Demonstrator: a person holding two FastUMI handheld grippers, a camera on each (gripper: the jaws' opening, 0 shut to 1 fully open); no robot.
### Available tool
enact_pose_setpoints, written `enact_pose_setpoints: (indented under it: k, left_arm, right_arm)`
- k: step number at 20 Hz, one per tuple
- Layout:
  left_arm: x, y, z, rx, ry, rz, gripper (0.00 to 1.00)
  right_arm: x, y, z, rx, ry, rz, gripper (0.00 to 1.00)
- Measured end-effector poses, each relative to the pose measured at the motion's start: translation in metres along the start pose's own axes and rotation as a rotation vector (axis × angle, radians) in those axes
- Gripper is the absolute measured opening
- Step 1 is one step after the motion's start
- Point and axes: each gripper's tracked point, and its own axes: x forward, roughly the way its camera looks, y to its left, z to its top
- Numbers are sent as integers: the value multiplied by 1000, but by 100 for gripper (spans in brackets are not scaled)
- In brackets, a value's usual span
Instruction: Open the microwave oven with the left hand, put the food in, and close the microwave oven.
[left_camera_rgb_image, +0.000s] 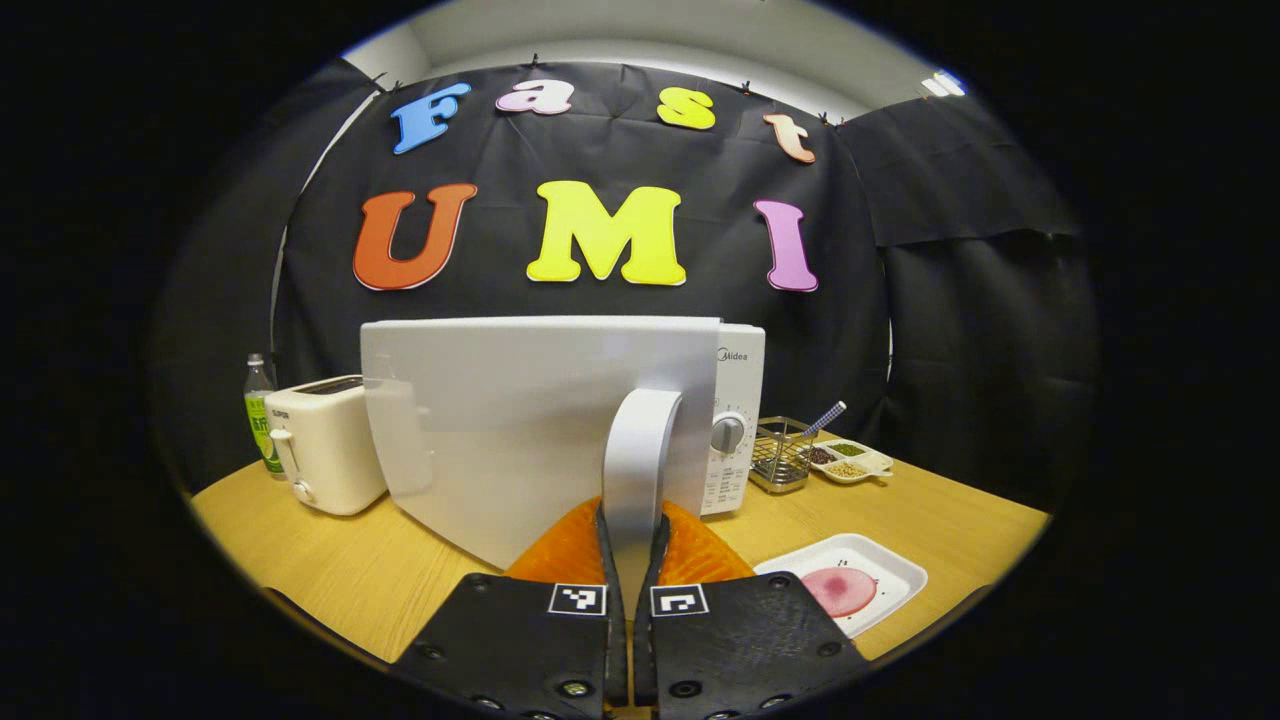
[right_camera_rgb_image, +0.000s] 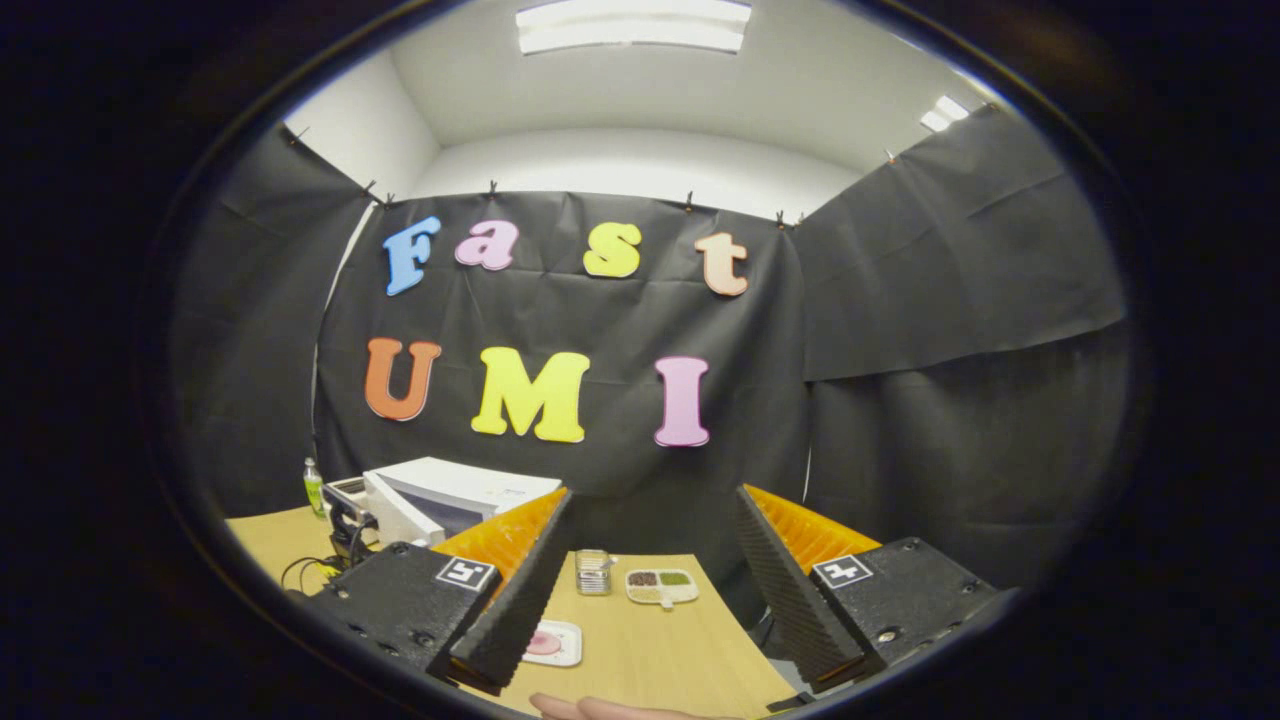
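The white microwave (left_camera_rgb_image: 735, 420) stands on the wooden table (left_camera_rgb_image: 330, 570). Its door (left_camera_rgb_image: 500, 420) has swung out toward me, and my left gripper (left_camera_rgb_image: 633, 520) is shut on the door's upright white handle (left_camera_rgb_image: 640, 450). A white plate (left_camera_rgb_image: 880, 560) with a round pink piece of food (left_camera_rgb_image: 840, 590) lies on the table to the right of that gripper. In the right gripper view, my right gripper (right_camera_rgb_image: 650, 560) hangs open above the table with nothing between its fingers. Below it lies the plate (right_camera_rgb_image: 570, 645), with the microwave (right_camera_rgb_image: 450, 495) off to the left.
A cream toaster (left_camera_rgb_image: 320, 445) and a green-labelled bottle (left_camera_rgb_image: 260, 410) stand left of the microwave. A wire basket (left_camera_rgb_image: 780, 455) and a divided dish of grains (left_camera_rgb_image: 850, 460) sit to its right. A hand (right_camera_rgb_image: 600, 708) shows at the bottom edge of the right gripper view.
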Motion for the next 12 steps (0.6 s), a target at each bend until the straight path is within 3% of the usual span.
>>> enact_pose_setpoints:
  k: [9,12]
  left_arm:
    - [-97,102,-14,2,-23,133,3]
    - [-127,157,-20,15,10,236,5]
  right_arm:
    - [-30,46,13,-19,-39,56,100]
    - [-32,59,11,-32,-47,75,100]
